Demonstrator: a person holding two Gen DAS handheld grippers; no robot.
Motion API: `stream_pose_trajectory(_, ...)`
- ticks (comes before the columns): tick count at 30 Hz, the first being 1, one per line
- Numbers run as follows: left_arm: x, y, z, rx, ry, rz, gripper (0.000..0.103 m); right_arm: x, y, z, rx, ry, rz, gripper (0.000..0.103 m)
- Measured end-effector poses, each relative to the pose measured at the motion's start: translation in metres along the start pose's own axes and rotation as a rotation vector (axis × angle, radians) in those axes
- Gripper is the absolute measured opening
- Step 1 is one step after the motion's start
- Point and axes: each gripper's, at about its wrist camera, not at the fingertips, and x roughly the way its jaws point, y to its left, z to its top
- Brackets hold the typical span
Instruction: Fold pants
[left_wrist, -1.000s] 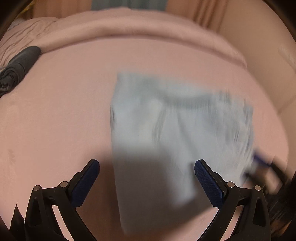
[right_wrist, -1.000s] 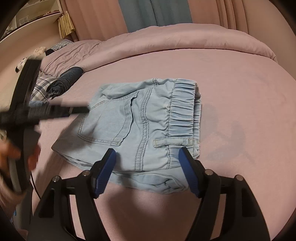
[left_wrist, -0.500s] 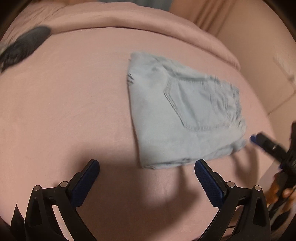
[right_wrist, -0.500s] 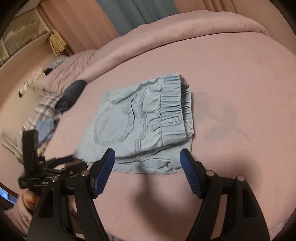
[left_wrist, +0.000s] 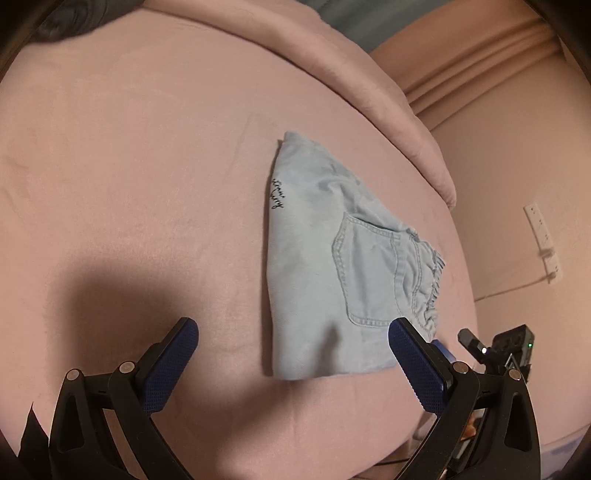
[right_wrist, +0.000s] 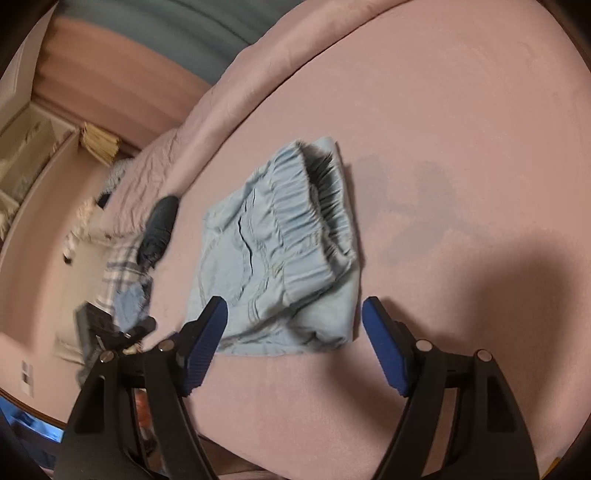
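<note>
Two sets of tongs are in view, both spread wide and holding nothing. Left tongs (left_wrist: 291, 345) hang above the pink bed (left_wrist: 147, 166), apart from the cloth, their blue pads (left_wrist: 170, 365) bare. Right tongs (right_wrist: 293, 325) hang likewise over the near edge of the garment, blue pads (right_wrist: 384, 350) bare.

Folded light-blue denim pants (left_wrist: 332, 266) lie flat on the bed as a compact stack, back pocket (left_wrist: 365, 273) uppermost, elastic waistband (right_wrist: 306, 206) gathered along one side. Dark script (left_wrist: 277, 194) is printed near the folded edge opposite the waistband.

A rolled pink duvet (left_wrist: 332, 74) lies along the far side of the bed. A dark bundle (right_wrist: 159, 225) rests well apart from the pants, beside plaid fabric (right_wrist: 118, 273) at the bed's edge. A wall outlet (left_wrist: 543, 236) shows on the wall beyond the mattress.
</note>
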Motion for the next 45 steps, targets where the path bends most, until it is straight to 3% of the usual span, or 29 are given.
stream_pose_trajectory(4, 0.009, 0.006, 0.008, -0.023, 0.026, -0.024, 0.103, -0.003, -0.009, 0.006, 0.04, -0.011, -0.007, 0.084)
stream_pose_trajectory(9, 0.018, 0.003, 0.017, -0.012, 0.043, -0.045, 0.103, 0.007, -0.015, 0.012, 0.073, 0.012, -0.022, 0.084)
stream_pose_trajectory(15, 0.032, -0.003, 0.02, 0.022, 0.076, -0.116, 0.103, 0.023, -0.01, 0.021, 0.036, 0.064, -0.019, 0.085)
stream_pose_trajectory(21, 0.046, -0.008, 0.026, 0.032, 0.094, -0.185, 0.103, 0.045, -0.005, 0.03, -0.018, 0.137, 0.033, 0.093)
stream_pose_trajectory(25, 0.055, -0.022, 0.03, 0.074, 0.089, -0.13, 0.102, 0.061, 0.002, 0.039, -0.031, 0.147, 0.048, 0.093)
stream_pose_trajectory(34, 0.064, -0.045, 0.017, 0.201, 0.085, -0.004, 0.1, 0.066, 0.015, 0.032, -0.163, 0.091, -0.09, 0.067)
stream_pose_trajectory(39, 0.067, -0.05, 0.014, 0.215, 0.089, 0.037, 0.099, 0.066, 0.011, 0.036, -0.174, 0.087, -0.106, 0.063)
stream_pose_trajectory(41, 0.068, -0.053, 0.012, 0.245, 0.091, 0.093, 0.091, 0.066, 0.011, 0.037, -0.182, 0.084, -0.111, 0.062)
stream_pose_trajectory(45, 0.075, -0.067, 0.006, 0.321, 0.095, 0.187, 0.089, 0.068, 0.013, 0.036, -0.188, 0.078, -0.113, 0.06)
